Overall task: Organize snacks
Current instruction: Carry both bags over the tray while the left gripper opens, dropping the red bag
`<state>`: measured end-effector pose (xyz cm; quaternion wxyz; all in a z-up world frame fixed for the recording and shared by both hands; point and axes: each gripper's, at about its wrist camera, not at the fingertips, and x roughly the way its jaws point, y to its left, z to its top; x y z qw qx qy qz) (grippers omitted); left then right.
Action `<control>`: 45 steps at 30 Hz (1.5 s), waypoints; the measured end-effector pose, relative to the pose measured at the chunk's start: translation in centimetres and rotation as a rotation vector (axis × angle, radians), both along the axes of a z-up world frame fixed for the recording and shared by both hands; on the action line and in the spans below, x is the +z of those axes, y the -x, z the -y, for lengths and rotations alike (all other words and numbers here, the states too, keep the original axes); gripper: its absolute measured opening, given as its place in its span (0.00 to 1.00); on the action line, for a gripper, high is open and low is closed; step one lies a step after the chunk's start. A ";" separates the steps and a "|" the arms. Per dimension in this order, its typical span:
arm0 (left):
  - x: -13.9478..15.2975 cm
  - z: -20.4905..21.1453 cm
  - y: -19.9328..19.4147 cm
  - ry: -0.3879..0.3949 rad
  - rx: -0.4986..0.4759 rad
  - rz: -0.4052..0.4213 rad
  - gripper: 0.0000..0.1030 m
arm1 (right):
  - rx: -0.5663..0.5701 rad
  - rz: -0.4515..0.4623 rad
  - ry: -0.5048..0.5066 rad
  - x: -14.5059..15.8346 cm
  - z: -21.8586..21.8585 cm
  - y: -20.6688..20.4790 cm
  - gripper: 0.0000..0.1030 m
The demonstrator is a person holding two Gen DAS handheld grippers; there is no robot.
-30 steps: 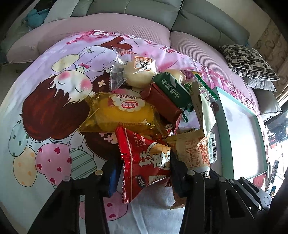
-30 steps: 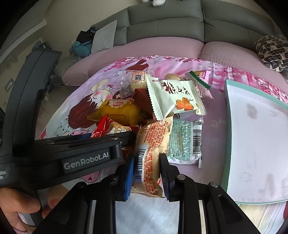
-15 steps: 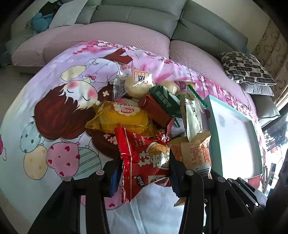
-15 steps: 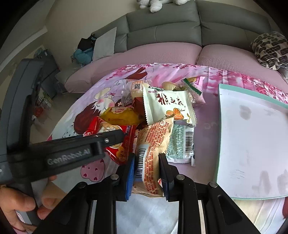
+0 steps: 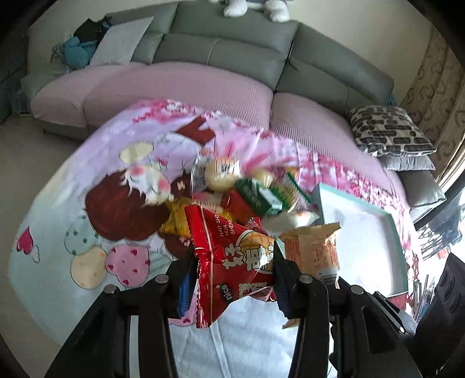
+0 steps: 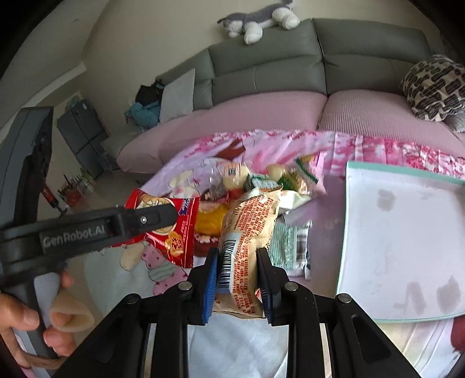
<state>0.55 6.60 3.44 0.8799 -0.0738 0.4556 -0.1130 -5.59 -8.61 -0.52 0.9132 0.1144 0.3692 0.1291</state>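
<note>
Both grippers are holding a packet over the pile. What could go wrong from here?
1. The left gripper pinches the red packet low down, so its long top could flop or slide out.
2. The right gripper holds the tan packet right beside the left one; the two could knock together.
3. The tray lies to the right, so the left load would have to cross the right gripper's side.

1. A grey sofa (image 6: 290, 67) with pink seat cushions (image 5: 180, 90) curves across the 12 o'clock side.
2. A plush toy (image 6: 258, 20) lies on its backrest.
3. A patterned pillow (image 5: 389, 130) sits at 2 o'clock.
4. A dark cabinet (image 6: 82, 136) stands at 9 o'clock against the cream wall (image 6: 139, 43).
</note>
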 end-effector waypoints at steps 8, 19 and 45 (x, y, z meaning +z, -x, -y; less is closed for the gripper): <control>1.2 0.1 -0.6 0.005 0.013 0.036 0.46 | -0.028 0.064 -0.033 1.7 1.7 0.8 0.27; 1.3 2.0 -1.4 0.008 -0.010 0.036 0.46 | -0.086 0.082 -0.063 1.7 4.7 1.0 0.27; -0.1 23.8 -5.6 0.027 -0.384 0.112 0.46 | -0.634 0.015 0.113 0.9 23.3 0.0 0.27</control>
